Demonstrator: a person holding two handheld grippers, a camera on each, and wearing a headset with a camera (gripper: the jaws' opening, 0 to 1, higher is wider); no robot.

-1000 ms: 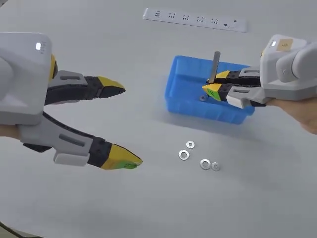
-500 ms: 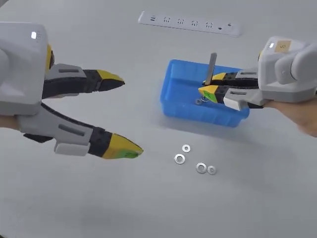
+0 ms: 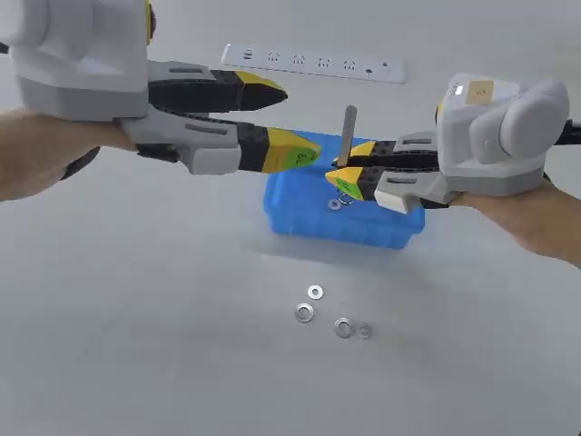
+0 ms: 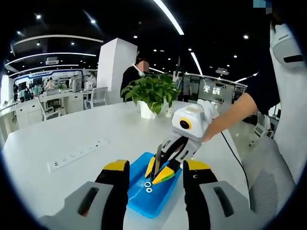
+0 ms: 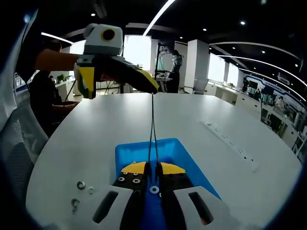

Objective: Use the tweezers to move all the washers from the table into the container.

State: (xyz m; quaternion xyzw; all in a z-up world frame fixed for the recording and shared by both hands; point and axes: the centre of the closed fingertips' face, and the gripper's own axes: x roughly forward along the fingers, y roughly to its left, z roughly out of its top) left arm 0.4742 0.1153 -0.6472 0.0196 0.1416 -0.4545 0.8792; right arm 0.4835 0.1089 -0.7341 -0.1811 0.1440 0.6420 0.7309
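clamping tweezers point(image 3: 349, 127) above blue container point(image 3: 298, 214), right gripper point(image 3: 349, 178), label point(image 3: 479, 91) unreadable

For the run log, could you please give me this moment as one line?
right gripper: shut on tweezers, over blue container | left gripper: open, empty | four washers on table

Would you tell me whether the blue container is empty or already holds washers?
Not empty: the left gripper view shows two washers inside the blue container, by the tweezers in the right gripper.
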